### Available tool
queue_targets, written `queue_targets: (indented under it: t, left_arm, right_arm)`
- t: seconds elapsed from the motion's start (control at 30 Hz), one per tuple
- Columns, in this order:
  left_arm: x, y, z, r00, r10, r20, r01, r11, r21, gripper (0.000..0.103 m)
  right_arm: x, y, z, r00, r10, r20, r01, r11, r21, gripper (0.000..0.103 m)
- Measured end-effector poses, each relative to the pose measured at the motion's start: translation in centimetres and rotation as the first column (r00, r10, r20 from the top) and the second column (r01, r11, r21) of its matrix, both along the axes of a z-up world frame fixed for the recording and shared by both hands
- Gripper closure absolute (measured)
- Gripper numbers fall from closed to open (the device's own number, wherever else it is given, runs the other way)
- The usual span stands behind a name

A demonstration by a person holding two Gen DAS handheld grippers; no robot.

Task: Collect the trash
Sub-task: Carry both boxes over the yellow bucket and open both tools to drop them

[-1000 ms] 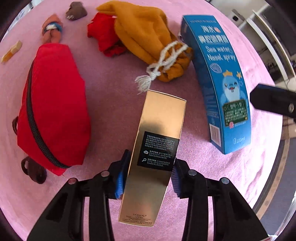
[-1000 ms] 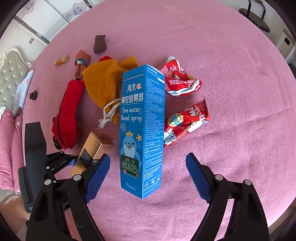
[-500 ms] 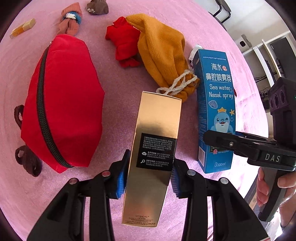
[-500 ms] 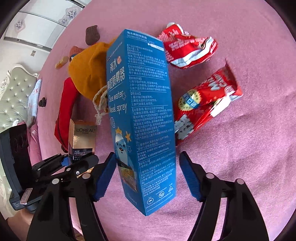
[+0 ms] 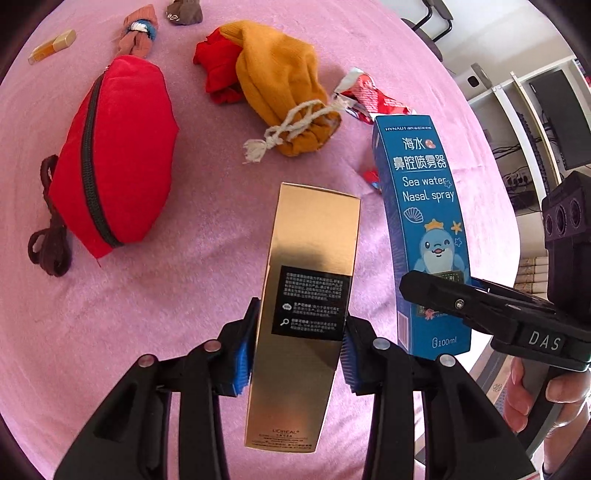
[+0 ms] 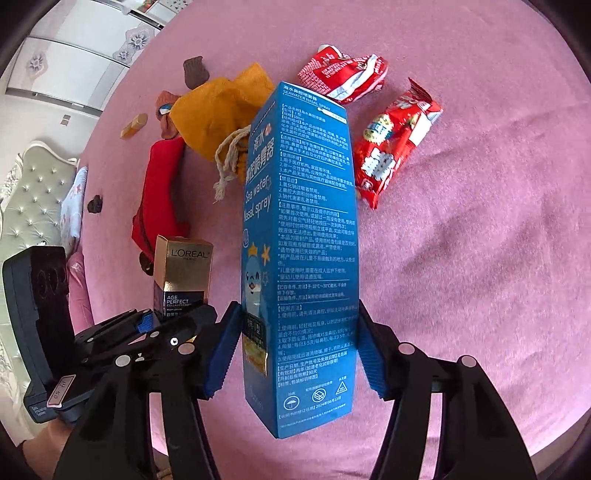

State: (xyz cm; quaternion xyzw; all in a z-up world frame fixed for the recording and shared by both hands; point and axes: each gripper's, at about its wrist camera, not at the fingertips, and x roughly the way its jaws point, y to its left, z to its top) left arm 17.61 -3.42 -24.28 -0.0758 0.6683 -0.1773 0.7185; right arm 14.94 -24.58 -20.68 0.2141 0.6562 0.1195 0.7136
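My left gripper (image 5: 297,354) is shut on a gold L'Oreal box (image 5: 306,314) and holds it above the pink tablecloth; the box also shows in the right wrist view (image 6: 183,277). My right gripper (image 6: 297,354) is shut on a tall blue nasal spray box (image 6: 301,258), lifted off the cloth; it shows in the left wrist view (image 5: 424,229) with the right gripper's finger across it. Two red snack wrappers (image 6: 343,75) (image 6: 395,144) lie on the cloth beyond the blue box.
A red zip pouch (image 5: 110,155), an orange drawstring bag (image 5: 284,99) over a red cloth (image 5: 214,74), a small doll (image 5: 138,31), a brown item (image 5: 184,13) and a small yellow tube (image 5: 51,46) lie on the pink round table (image 6: 480,258). Shelves and chairs stand beyond its edge.
My right gripper has closed on the blue box and lifted it upright. My left gripper has raised the gold box higher. Both grippers now hold their boxes side by side.
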Motion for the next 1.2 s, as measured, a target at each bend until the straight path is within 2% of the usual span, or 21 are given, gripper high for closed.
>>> queue_targets:
  t: [0.17, 0.4, 0.53, 0.73, 0.83, 1.07, 1.2]
  left_arm:
    - [-3.4, -1.4, 0.8, 0.999, -0.015, -0.034, 0.014, 1.0, -0.01, 0.065]
    - [-9.3, -5.4, 3.8, 0.99, -0.139, 0.0, 0.139, 0.99, -0.014, 0.065]
    - [-12.8, -8.5, 5.6, 0.982, -0.19, 0.012, 0.19, 0.982, -0.022, 0.065]
    - [-20.2, -16.0, 6.3, 0.952, -0.307, 0.002, 0.307, 0.952, -0.016, 0.065]
    - [-23.6, -20.9, 5.8, 0.93, -0.368, -0.021, 0.367, 0.93, -0.03, 0.065]
    - [-31.7, -31.3, 3.5, 0.849, -0.523, -0.071, 0.521, 0.852, -0.047, 0.065]
    - [-34.9, -35.8, 2.0, 0.799, -0.592, -0.104, 0.587, 0.806, -0.075, 0.064]
  right_arm:
    - [-4.7, -2.0, 2.0, 0.998, -0.06, 0.016, 0.06, 0.998, -0.006, 0.045]
    - [-12.3, -6.8, 4.6, 0.98, -0.193, 0.04, 0.194, 0.98, -0.037, 0.045]
    - [-16.5, -9.4, 5.9, 0.97, -0.24, 0.043, 0.242, 0.97, -0.03, 0.045]
    - [-25.1, -16.3, 7.0, 0.942, -0.334, 0.047, 0.336, 0.941, -0.05, 0.045]
    - [-29.8, -19.9, 6.6, 0.918, -0.395, 0.026, 0.395, 0.915, -0.083, 0.045]
    - [-40.9, -27.4, 3.3, 0.847, -0.528, -0.065, 0.517, 0.845, -0.138, 0.045]
    - [-45.1, -29.9, 1.8, 0.809, -0.58, -0.094, 0.565, 0.812, -0.145, 0.045]
